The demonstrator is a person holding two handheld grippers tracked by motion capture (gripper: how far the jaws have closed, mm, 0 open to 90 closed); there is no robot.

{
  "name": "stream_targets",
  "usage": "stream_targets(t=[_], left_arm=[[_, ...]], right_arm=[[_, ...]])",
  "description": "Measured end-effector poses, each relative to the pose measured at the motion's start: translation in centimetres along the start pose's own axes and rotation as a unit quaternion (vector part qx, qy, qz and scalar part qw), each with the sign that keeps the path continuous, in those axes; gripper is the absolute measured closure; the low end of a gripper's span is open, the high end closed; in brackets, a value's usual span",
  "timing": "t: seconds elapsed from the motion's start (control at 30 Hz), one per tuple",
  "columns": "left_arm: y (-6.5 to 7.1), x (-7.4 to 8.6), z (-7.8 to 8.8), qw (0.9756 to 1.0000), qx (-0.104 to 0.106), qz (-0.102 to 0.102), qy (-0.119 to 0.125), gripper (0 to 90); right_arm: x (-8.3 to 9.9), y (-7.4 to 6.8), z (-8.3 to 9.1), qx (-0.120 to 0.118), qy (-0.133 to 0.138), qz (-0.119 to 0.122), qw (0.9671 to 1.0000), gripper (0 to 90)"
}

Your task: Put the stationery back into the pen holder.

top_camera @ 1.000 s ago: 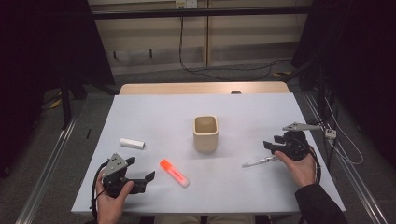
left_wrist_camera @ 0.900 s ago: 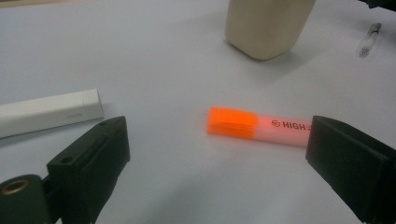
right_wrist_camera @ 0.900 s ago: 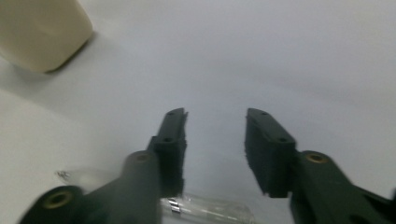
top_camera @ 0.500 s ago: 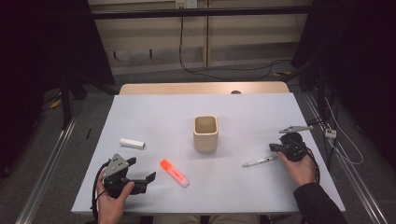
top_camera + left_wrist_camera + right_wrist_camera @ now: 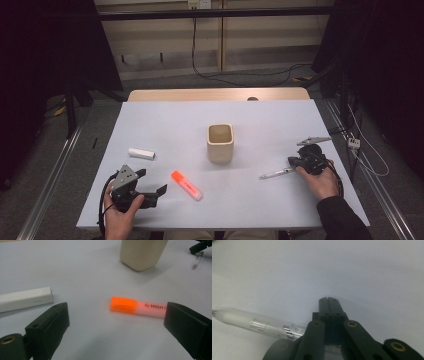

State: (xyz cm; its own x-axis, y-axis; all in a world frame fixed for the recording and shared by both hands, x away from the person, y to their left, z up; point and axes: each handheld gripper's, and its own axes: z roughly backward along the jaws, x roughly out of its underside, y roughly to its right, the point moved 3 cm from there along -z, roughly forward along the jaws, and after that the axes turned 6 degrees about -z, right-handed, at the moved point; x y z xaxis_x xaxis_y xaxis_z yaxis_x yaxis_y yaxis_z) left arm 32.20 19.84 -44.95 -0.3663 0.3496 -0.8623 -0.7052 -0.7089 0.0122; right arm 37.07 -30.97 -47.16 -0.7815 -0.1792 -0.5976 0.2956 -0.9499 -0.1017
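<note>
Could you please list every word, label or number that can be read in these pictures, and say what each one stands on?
"HIGH": black print with a small round logo on the orange highlighter with the pale pink barrel; the rest is hidden.
White rectangular stick: faint grey print, too faint to read.
Clear plastic pen: small dark print, too blurred to read.

Left tool (image 5: 117,327) jaws wide apart, orange highlighter (image 5: 137,307) lying between them on desk (image 5: 75,270); white stick (image 5: 25,299) left, beige cup (image 5: 142,252) far.

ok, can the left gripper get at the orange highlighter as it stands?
Probably yes: the left gripper is open, the orange highlighter lies just ahead of it on bare table, nothing between.
</note>
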Motion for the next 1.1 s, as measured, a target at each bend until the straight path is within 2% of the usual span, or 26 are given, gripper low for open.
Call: stream_targets(t=[0.23,0.37,0.5,0.87,1.1], left_arm=[[0.0,0.0,0.1,1.0,-0.002,0.004,0.0,6.0],[0.0,0.0,0.1,1.0,-0.002,0.004,0.0,6.0],[-0.1,0.0,0.0,1.0,-0.001,0.004,0.0,6.0],[0.0,0.0,0.0,1.0,0.002,0.002,-0.002,6.0],[0.0,0.1,0.0,1.0,0.002,0.003,-0.003,5.9]], right_arm=[[0.3,0.2,0.4,-0.004,-0.009,-0.009,0.9999,90.0],[0.5,0.0,0.6,-0.002,-0.011,0.001,0.9999,90.0],[1.0,0.2,0.9,-0.017,-0.007,-0.003,0.9998,90.0],[2.1,-0.1,1.8,-0.032,-0.009,0.001,0.9994,90.0],[2.6,-0.3,2.3,-0.033,-0.011,0.009,0.9994,90.0]])
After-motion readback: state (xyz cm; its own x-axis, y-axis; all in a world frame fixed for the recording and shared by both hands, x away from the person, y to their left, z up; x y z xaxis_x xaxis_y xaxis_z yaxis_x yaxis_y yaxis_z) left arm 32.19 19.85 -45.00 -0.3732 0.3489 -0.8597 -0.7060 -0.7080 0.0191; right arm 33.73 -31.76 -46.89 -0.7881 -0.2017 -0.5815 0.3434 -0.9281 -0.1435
